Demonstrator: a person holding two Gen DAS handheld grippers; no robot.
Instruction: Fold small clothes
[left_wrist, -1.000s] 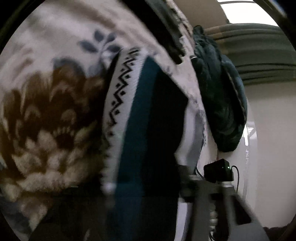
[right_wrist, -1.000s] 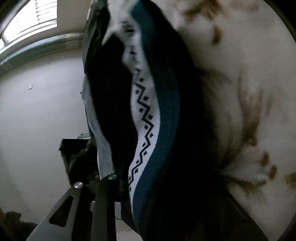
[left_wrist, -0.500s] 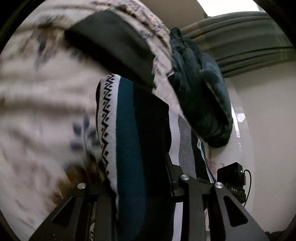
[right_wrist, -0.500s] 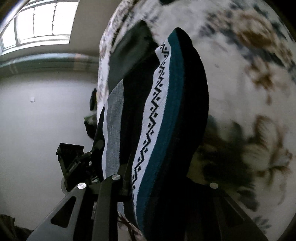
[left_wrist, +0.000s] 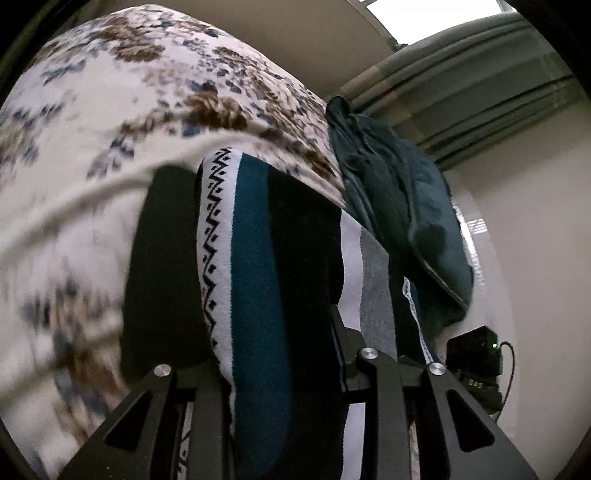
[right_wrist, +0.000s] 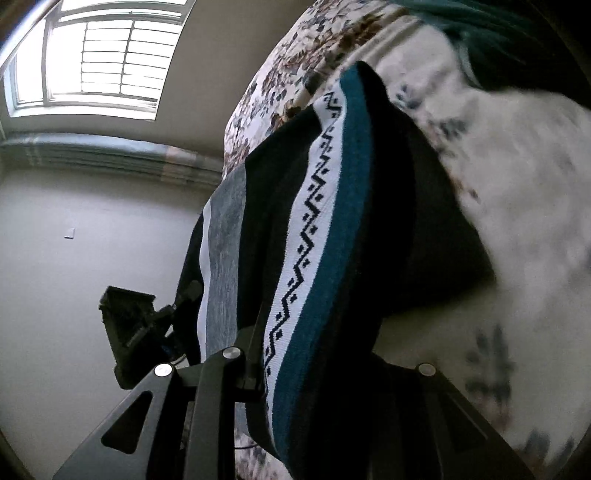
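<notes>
Both tongs, left (left_wrist: 280, 354) and right (right_wrist: 325, 365), clamp one striped garment (left_wrist: 255, 280).

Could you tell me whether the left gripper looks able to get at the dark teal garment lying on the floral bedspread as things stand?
Probably not. The left gripper is shut on the striped knit garment, which fills its jaws. The dark teal garment lies unobstructed on the floral bedspread, off to its right.

Both grippers matte black: left gripper (left_wrist: 280, 373) and right gripper (right_wrist: 325, 369) have triangular cut-outs in their fingers and silver screws at the pivots.
</notes>
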